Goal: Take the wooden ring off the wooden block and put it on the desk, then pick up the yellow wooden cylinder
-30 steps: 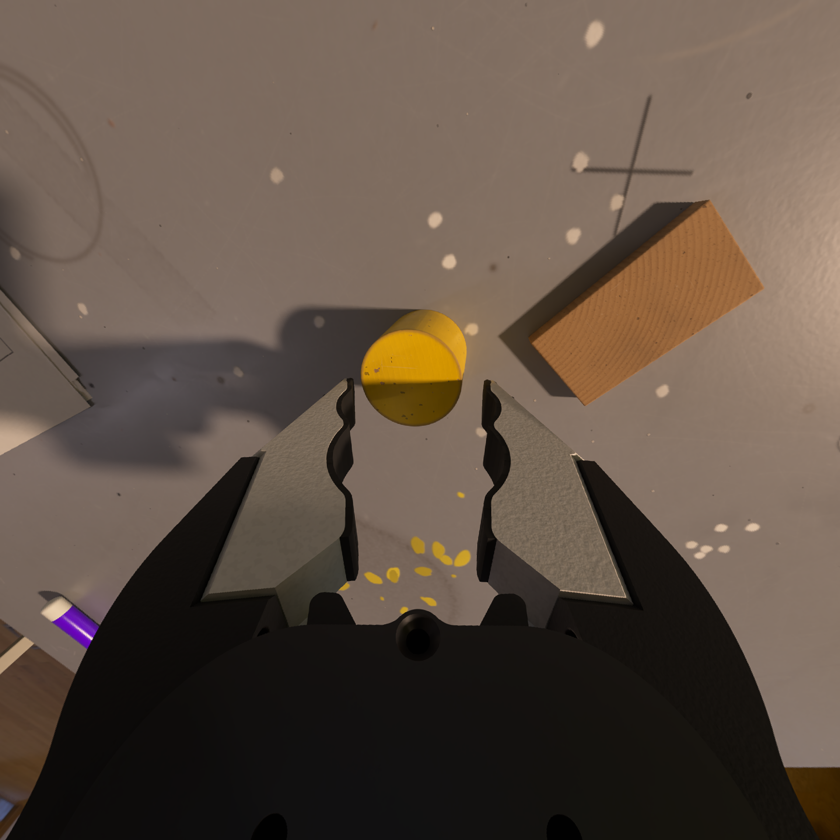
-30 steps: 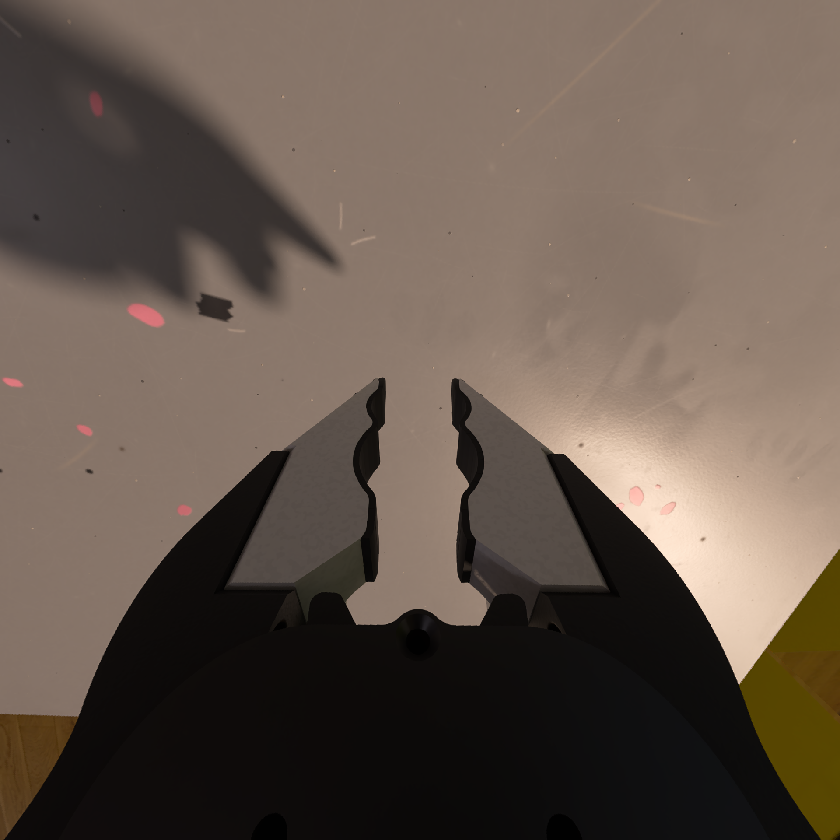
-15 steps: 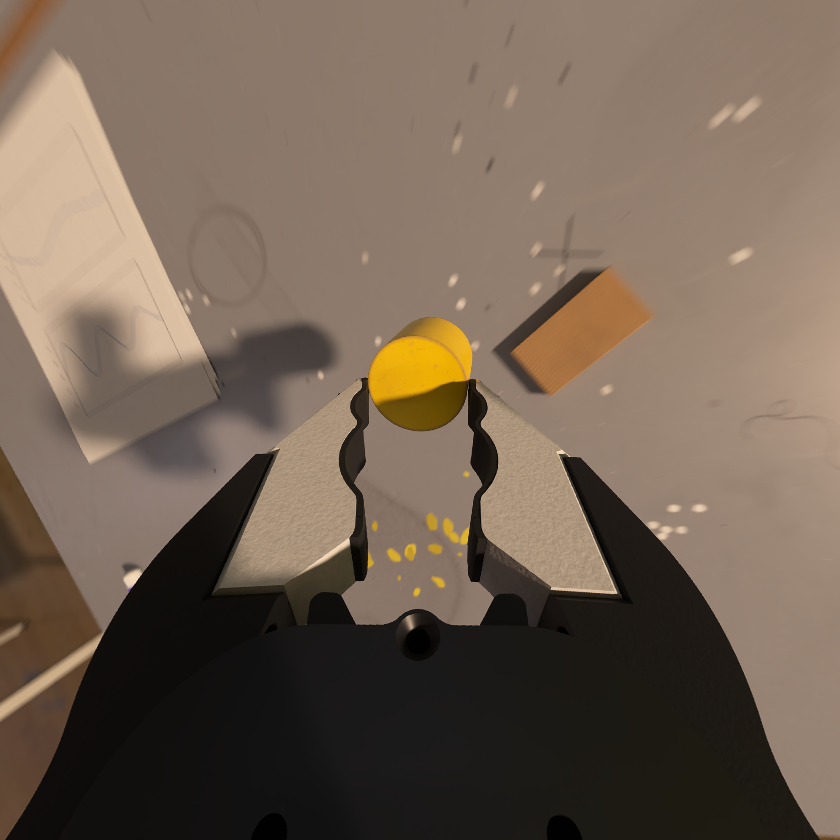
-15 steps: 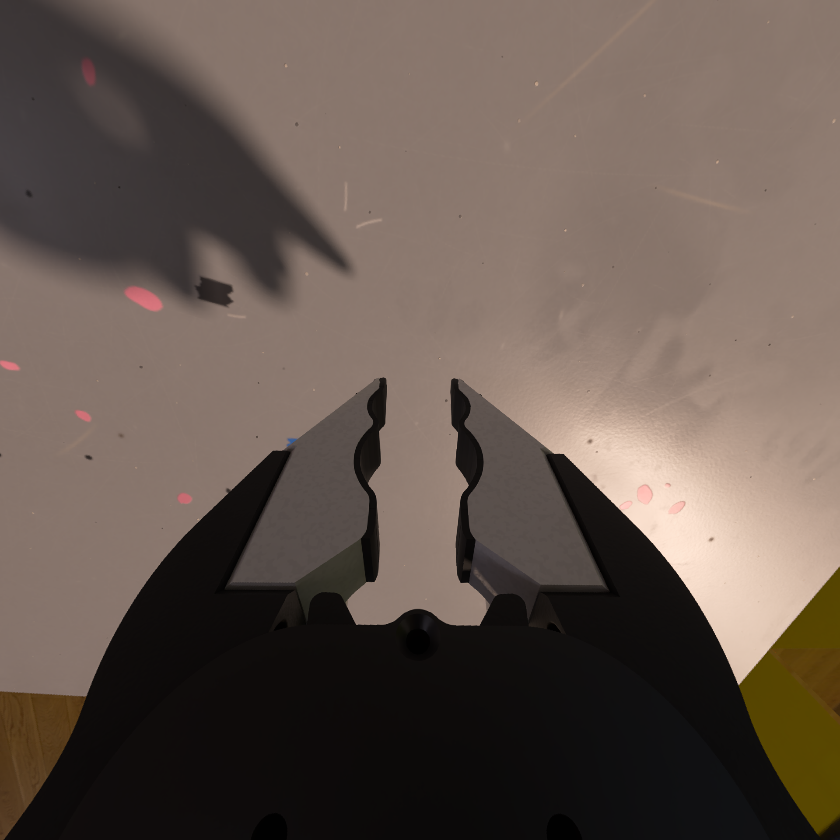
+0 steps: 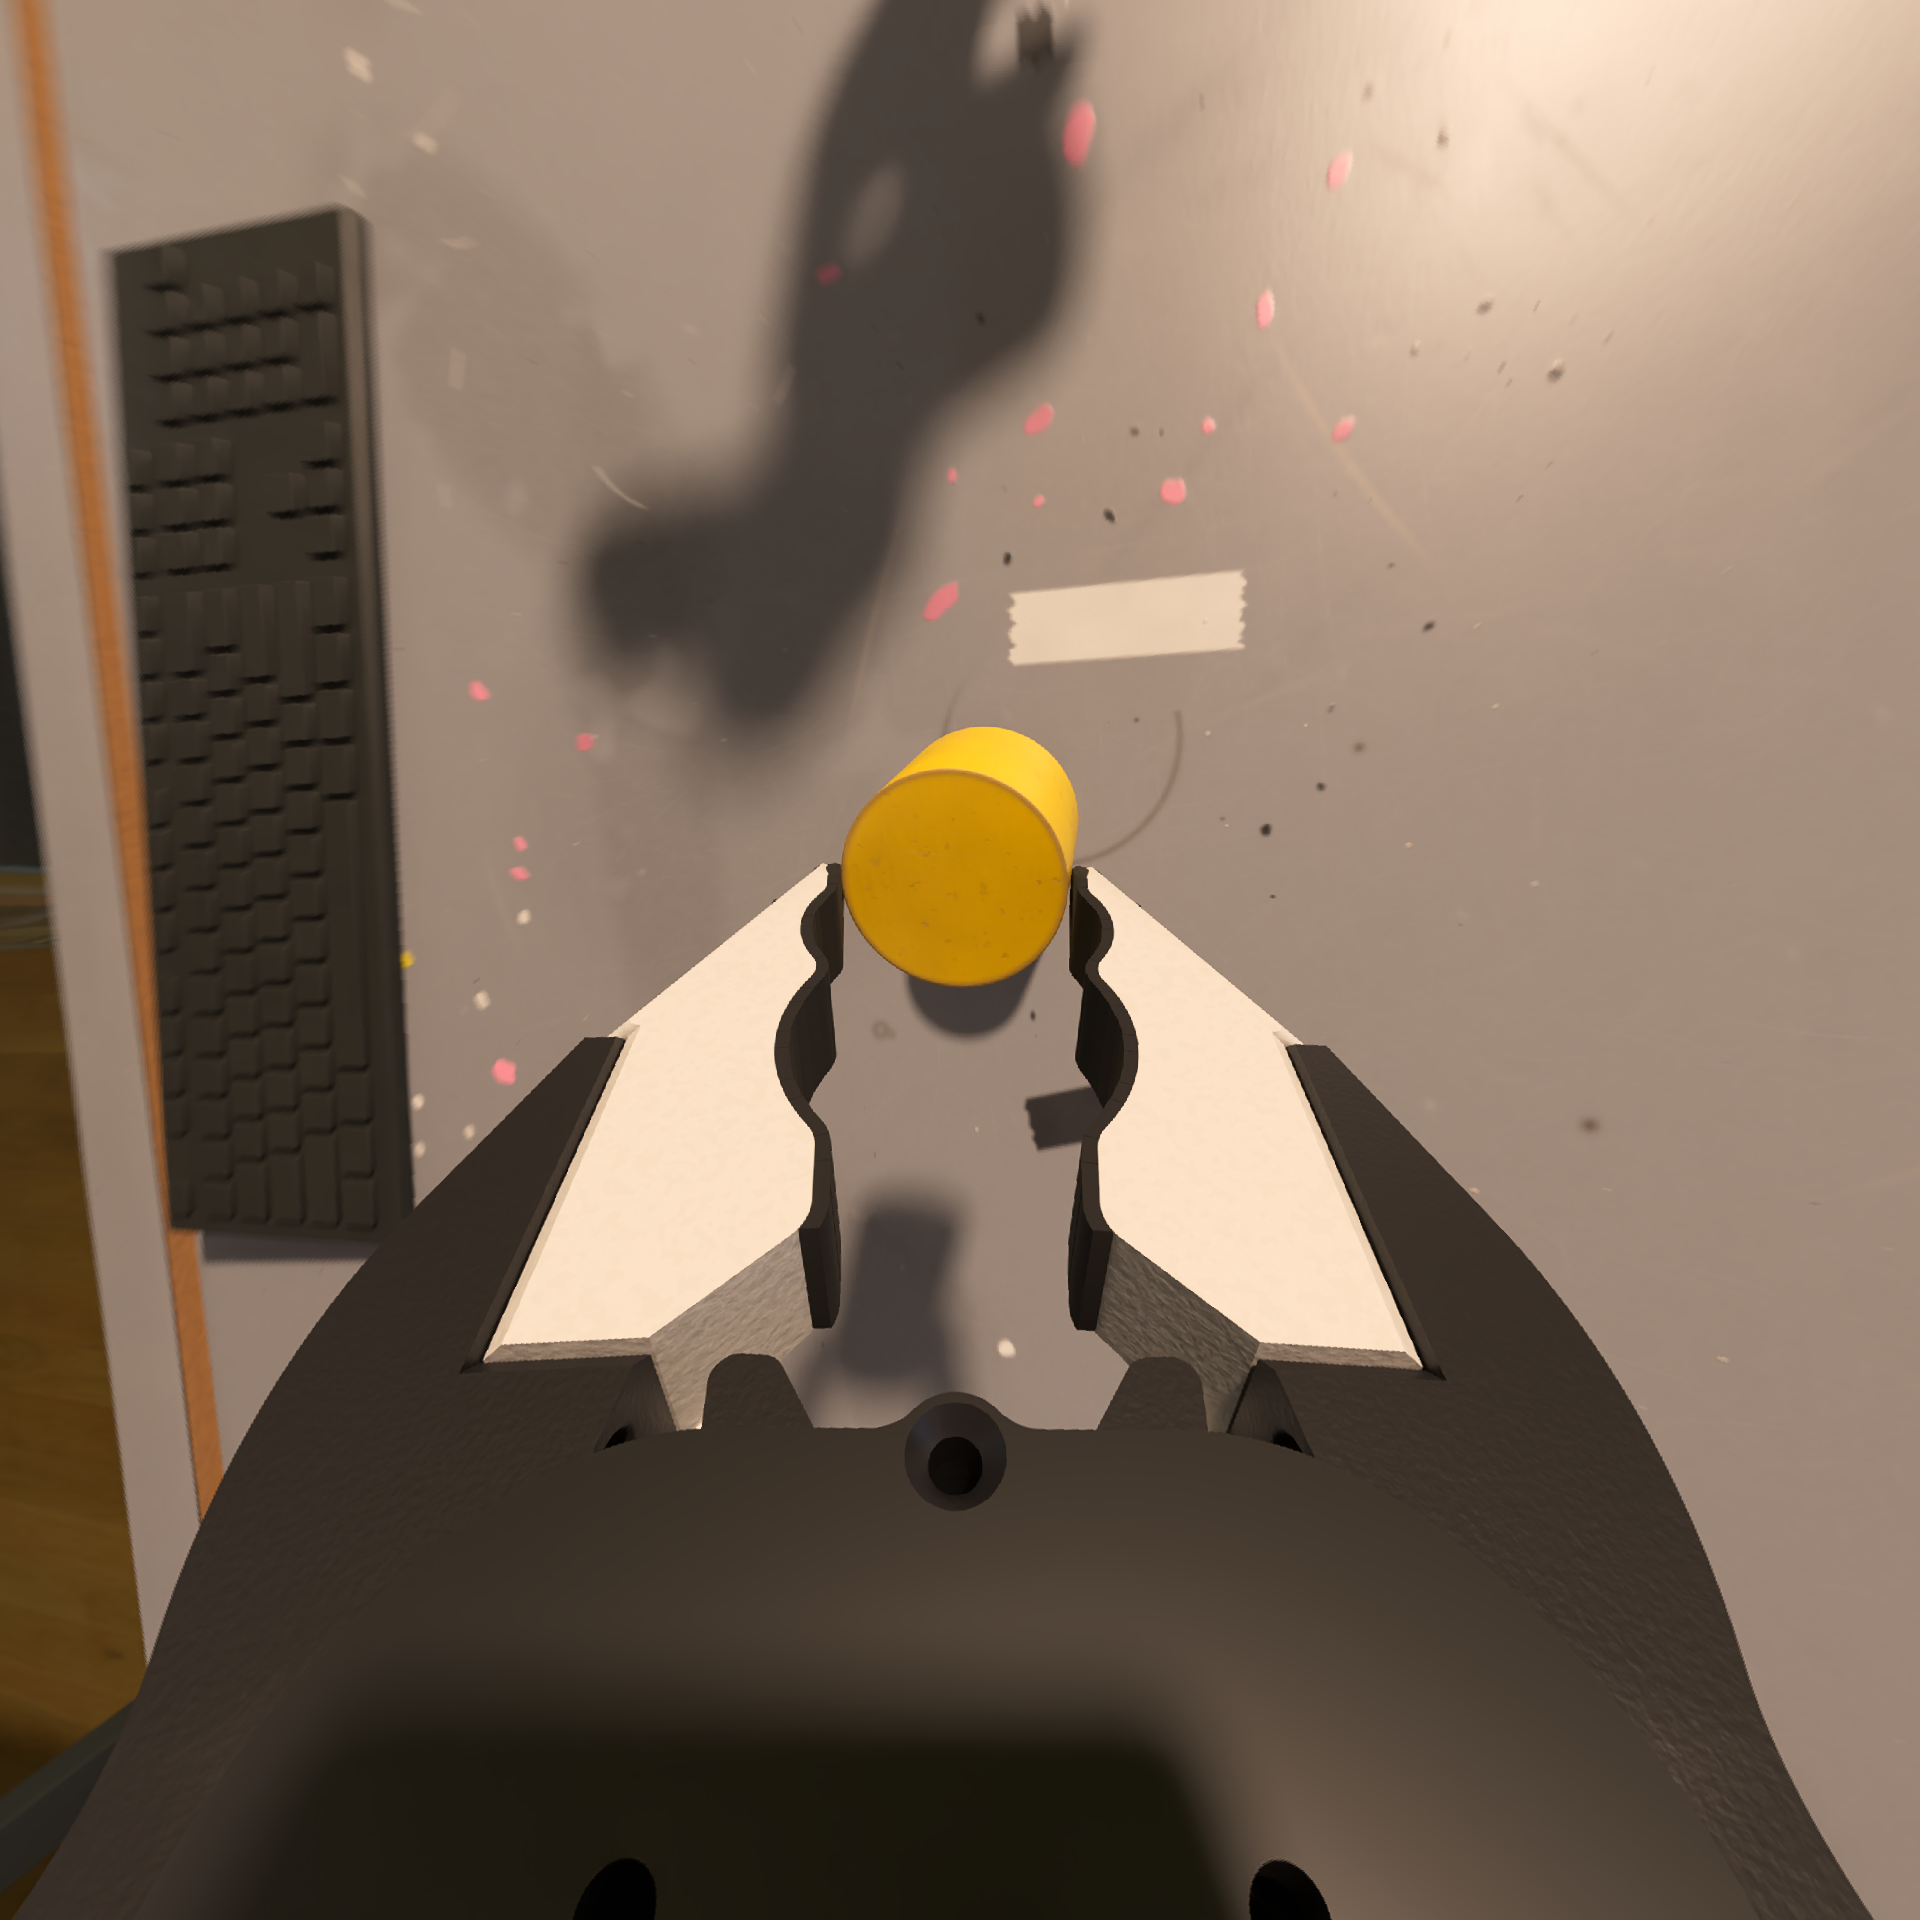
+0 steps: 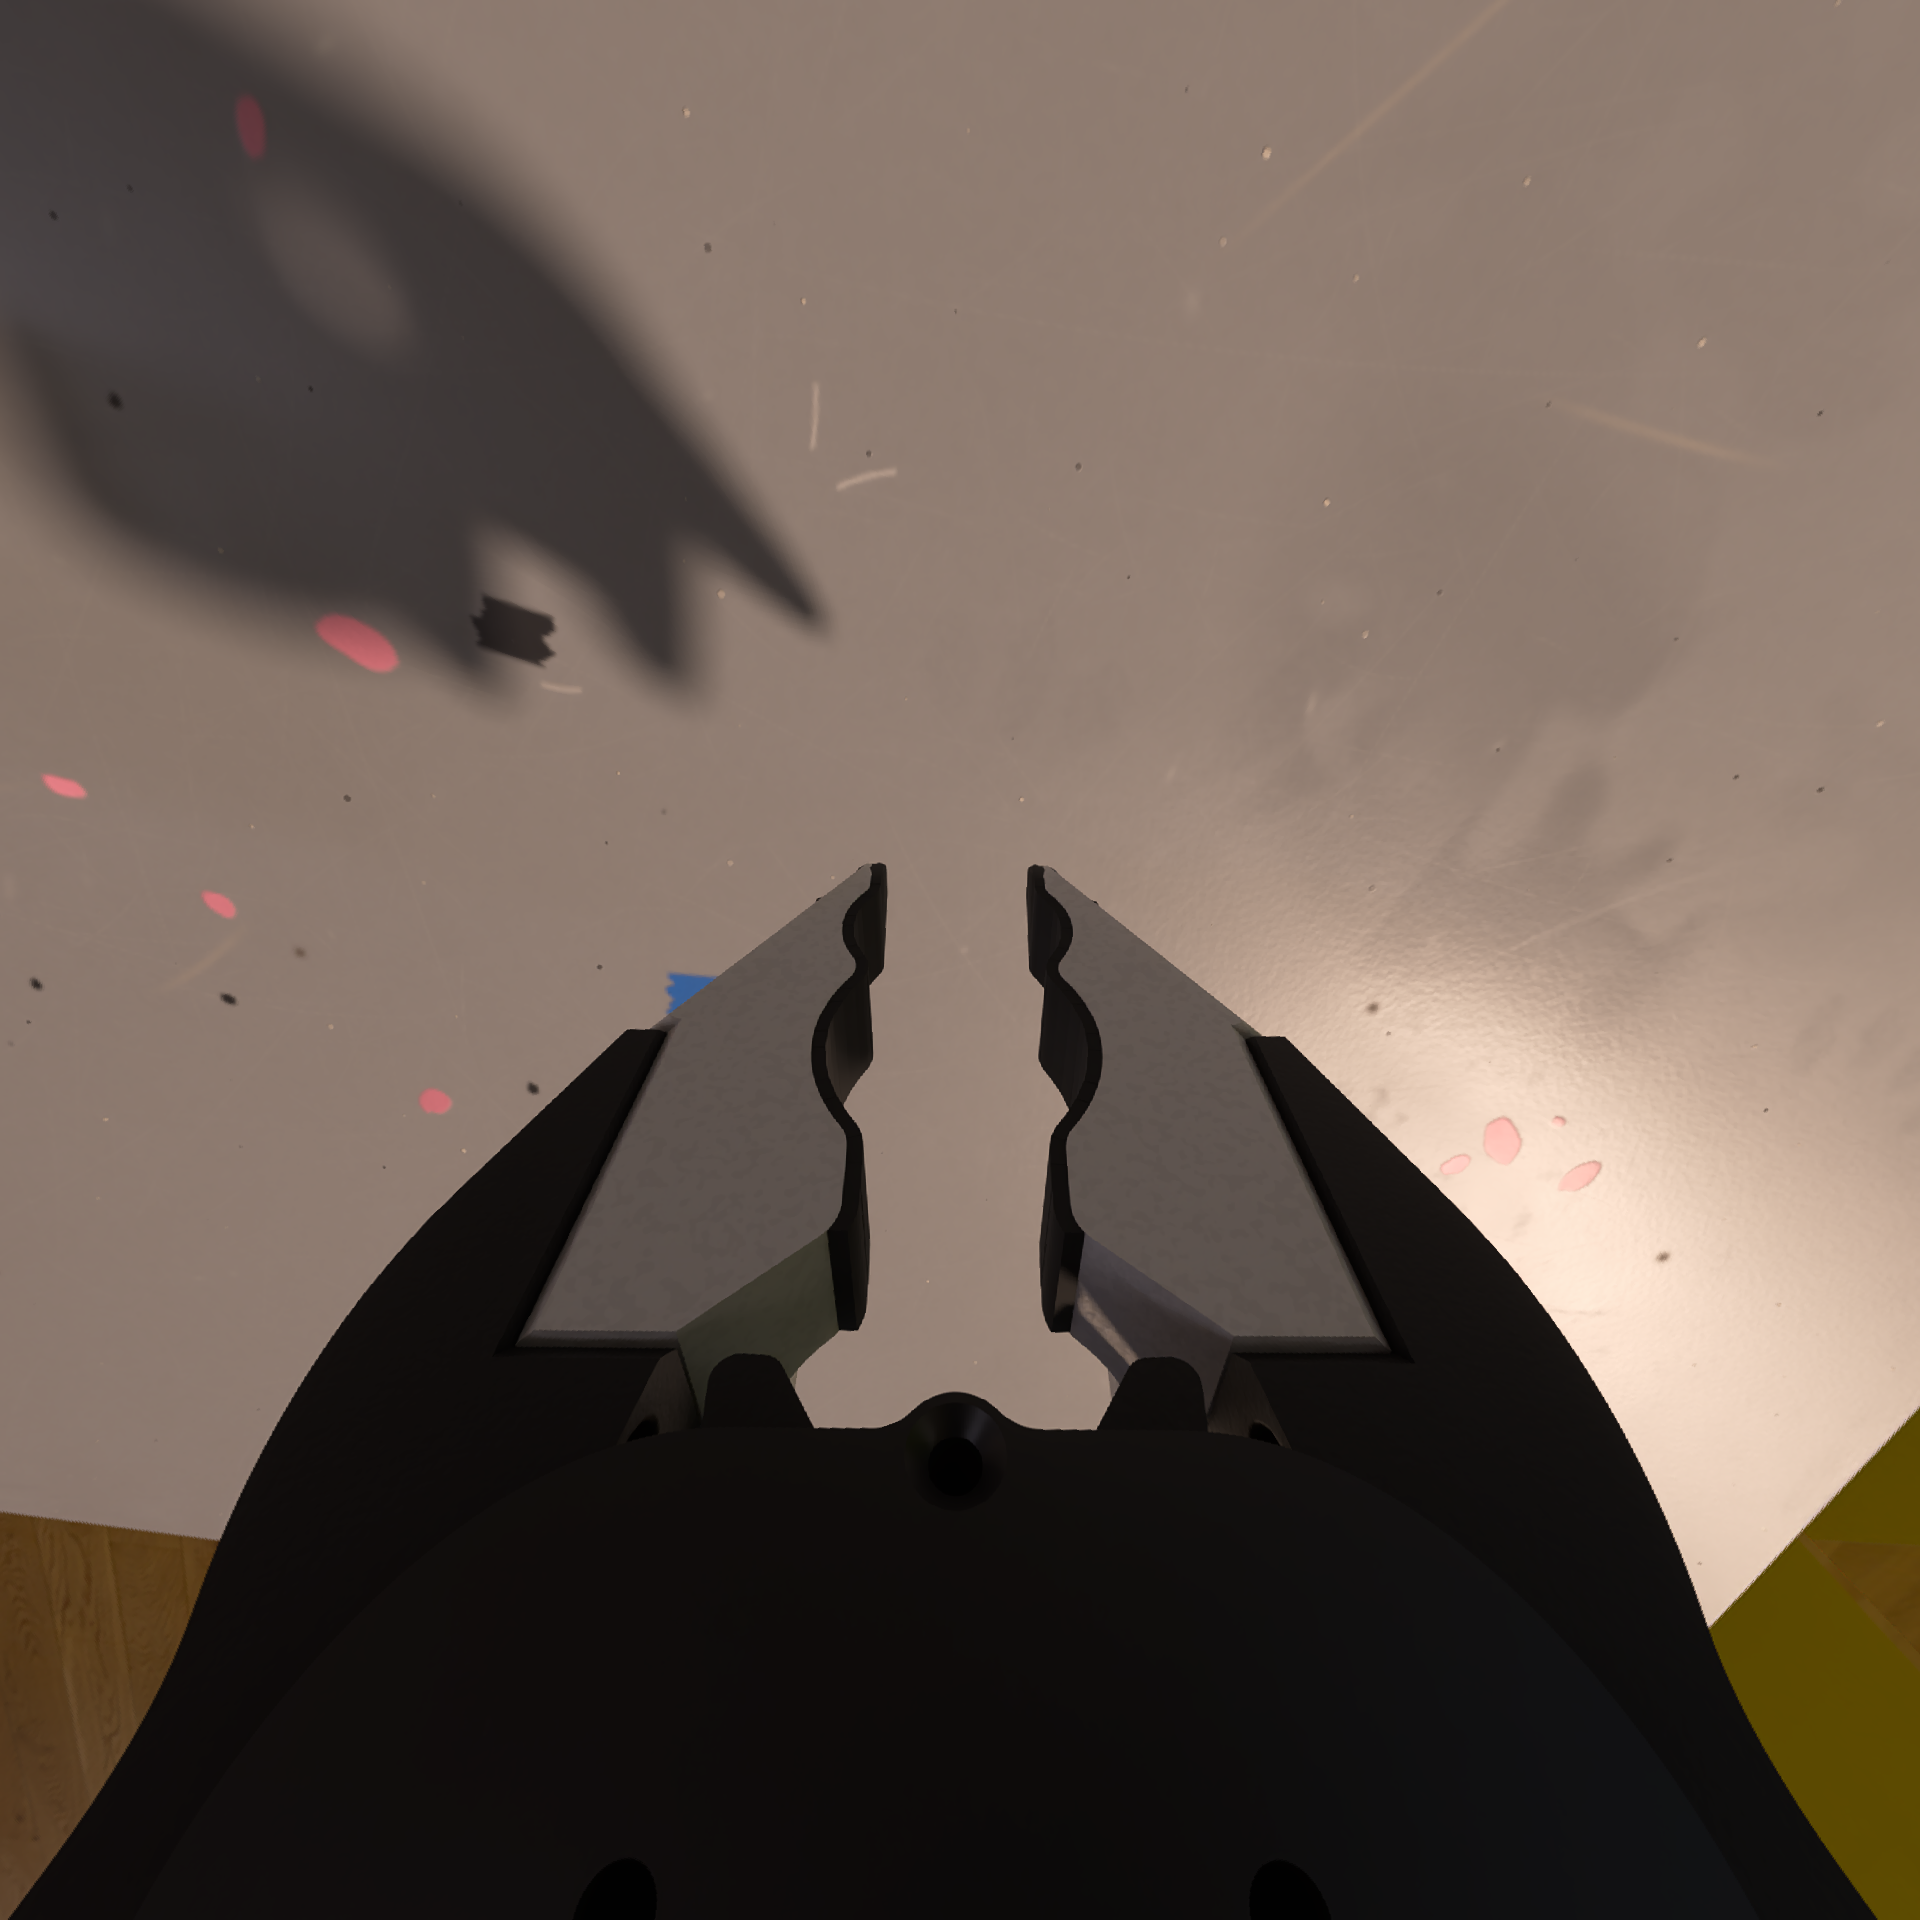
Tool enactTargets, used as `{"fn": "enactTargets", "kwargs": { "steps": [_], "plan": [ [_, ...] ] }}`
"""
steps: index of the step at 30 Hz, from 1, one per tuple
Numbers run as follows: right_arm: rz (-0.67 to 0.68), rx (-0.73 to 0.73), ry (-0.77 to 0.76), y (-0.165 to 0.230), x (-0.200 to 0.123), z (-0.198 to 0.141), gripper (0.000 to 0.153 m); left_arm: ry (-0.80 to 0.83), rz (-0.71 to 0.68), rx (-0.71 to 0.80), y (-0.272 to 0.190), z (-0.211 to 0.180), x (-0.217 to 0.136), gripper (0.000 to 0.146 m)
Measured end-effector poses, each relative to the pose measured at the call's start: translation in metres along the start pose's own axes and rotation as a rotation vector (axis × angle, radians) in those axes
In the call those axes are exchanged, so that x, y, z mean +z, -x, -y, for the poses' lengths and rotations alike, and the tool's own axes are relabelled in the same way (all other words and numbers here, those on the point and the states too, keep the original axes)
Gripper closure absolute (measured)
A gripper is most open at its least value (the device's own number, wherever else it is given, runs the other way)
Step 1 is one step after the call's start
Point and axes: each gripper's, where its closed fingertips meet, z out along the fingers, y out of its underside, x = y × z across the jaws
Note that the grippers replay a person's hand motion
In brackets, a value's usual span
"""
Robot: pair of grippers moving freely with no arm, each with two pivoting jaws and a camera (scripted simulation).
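Observation:
My left gripper (image 5: 954, 883) is shut on the yellow wooden cylinder (image 5: 956, 857), pinched between its fingertips and held above the grey desk (image 5: 1455, 727); the cylinder's round end faces the camera and its shadow lies on the desk below. My right gripper (image 6: 956, 883) is open and empty, its jaws a narrow gap apart, above the desk (image 6: 1247, 416). The wooden ring and the wooden block are in neither view.
A black keyboard (image 5: 260, 717) lies at the left near the desk's orange-trimmed edge. A strip of pale tape (image 5: 1127, 616) is stuck beyond the cylinder. Pink paint flecks dot the desk. In the right wrist view a dark tape scrap (image 6: 514, 629) and a yellow surface (image 6: 1829, 1662) show.
My left gripper closed on the yellow cylinder, lifted it off the desk and swung round: the block and paper left view, a keyboard and tape came in. The right gripper barely moved.

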Motion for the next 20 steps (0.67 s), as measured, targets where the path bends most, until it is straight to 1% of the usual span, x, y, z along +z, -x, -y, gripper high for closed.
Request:
{"fn": "enactTargets", "kwargs": {
  "steps": [3,6,15,20],
  "plan": [
    [0.019,0.006,-0.001,0.001,0.0,-0.003,0.128,0.053,-0.047,0.012,0.005,-0.004,0.035,0.103],
    [0.038,0.012,-0.019,0.002,-0.001,-0.003,0.129,0.029,-0.088,-0.037,0.01,-0.004,0.051,0.103],
    [0.038,-0.007,-0.024,0.003,-0.006,-0.002,0.129,-0.031,-0.142,-0.078,0.007,-0.008,0.065,0.103],
    [0.035,-0.009,-0.023,0.004,-0.006,0.0,0.129,-0.009,-0.135,-0.054,0.004,-0.015,0.07,0.103]
  ]
}}
